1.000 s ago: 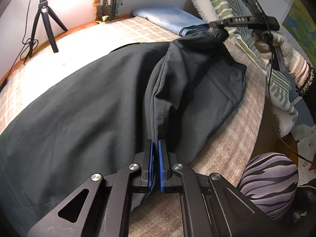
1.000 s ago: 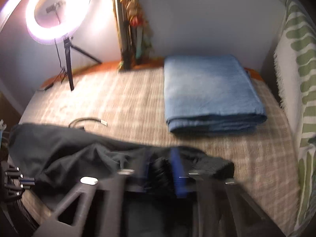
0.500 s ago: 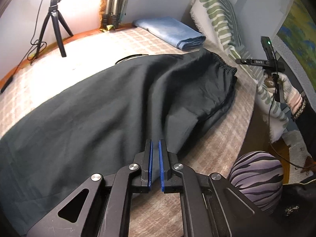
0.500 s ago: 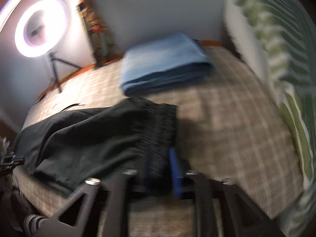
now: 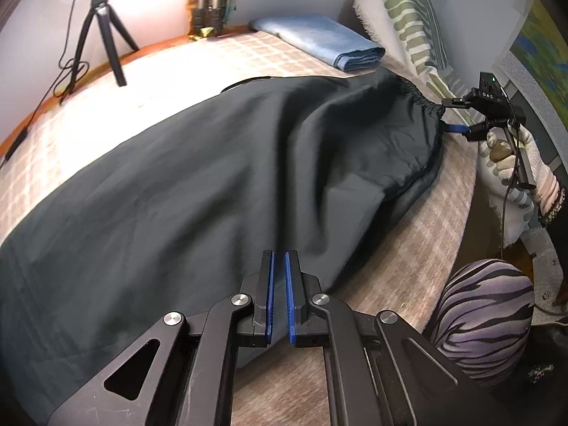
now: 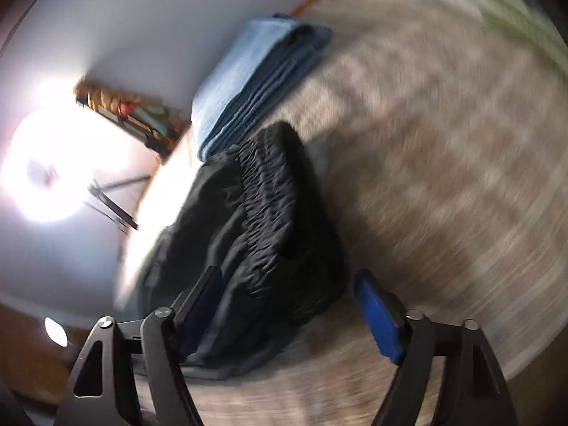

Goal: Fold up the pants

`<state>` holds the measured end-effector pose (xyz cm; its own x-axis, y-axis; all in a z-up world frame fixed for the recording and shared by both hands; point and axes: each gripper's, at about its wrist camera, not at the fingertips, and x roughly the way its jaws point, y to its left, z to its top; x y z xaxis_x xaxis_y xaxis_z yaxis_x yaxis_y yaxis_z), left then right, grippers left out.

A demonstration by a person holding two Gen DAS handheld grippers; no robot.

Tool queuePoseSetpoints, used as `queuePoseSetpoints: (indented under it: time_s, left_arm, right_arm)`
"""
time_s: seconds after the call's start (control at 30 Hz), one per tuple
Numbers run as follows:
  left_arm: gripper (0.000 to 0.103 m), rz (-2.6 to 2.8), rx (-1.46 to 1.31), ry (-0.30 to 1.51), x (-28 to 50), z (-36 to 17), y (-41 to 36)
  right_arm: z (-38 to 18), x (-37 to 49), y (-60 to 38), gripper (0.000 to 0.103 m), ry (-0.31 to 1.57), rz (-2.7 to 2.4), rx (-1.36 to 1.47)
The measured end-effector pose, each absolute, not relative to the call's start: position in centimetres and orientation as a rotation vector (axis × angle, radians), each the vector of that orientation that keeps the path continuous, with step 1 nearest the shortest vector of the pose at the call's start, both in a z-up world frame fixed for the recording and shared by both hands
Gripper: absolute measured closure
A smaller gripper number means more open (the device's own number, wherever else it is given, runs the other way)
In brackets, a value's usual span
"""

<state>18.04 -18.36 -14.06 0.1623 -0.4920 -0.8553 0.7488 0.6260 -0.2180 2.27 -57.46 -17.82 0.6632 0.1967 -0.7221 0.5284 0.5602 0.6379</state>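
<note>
Black pants [image 5: 220, 163] laid flat on bed [image 5: 408, 248]. Left tool [image 5: 278, 273] jaws narrow, gripping nothing. Right tool [image 6: 287, 305] just opened wide; waistband [image 6: 269, 195] between pads, unpressed.

We are seeing the dark fabric pants [image 5: 198, 191] lying spread across the checked bedspread [image 5: 419, 248], their gathered waistband [image 6: 269, 191] reaching toward the bed's right edge. The folded blue blanket [image 5: 319, 39] is lying behind the pants, near the far right corner. The black tripod [image 5: 103, 32] is standing at the far left edge, and the striped cushion [image 5: 486, 309] is sitting off the near right corner.
</note>
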Motion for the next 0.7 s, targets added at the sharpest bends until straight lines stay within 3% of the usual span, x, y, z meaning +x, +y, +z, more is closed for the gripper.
queuePoseSetpoints:
  time_s: [0.13,0.2,0.23,0.3,0.4,0.43,0.7]
  left_arm:
    - [0.099,-0.922,0.275,1.09,17.5,-13.7,-18.1]
    - [0.088,-0.939,0.295,1.072,16.9,-13.3,-18.7]
    - [0.075,-0.961,0.308,1.064,16.5,-13.1,-19.2]
    - [0.069,-0.997,0.352,1.041,15.6,-13.0,-20.3]
    - [0.069,-1.019,0.414,1.037,15.0,-13.6,-22.0]
    - [0.069,-1.025,0.413,1.046,15.1,-13.9,-22.3]
    - [0.069,-0.981,0.357,1.066,16.6,-14.5,-19.7]
  right_arm:
    - [-19.2,2.8,-57.1,0.018,0.846,-0.256,1.08]
    - [-19.8,3.4,-56.9,0.02,0.843,-0.281,1.099]
    - [-19.6,3.7,-56.7,0.024,0.828,-0.303,1.081]
    - [-19.3,4.5,-56.3,0.052,0.856,-0.354,1.031]
    - [-19.4,4.8,-56.4,0.074,0.839,-0.376,1.031]
    - [-19.2,4.9,-56.2,0.077,0.834,-0.381,1.018]
    - [-11.9,0.4,-54.9,0.083,0.713,-0.308,0.776]
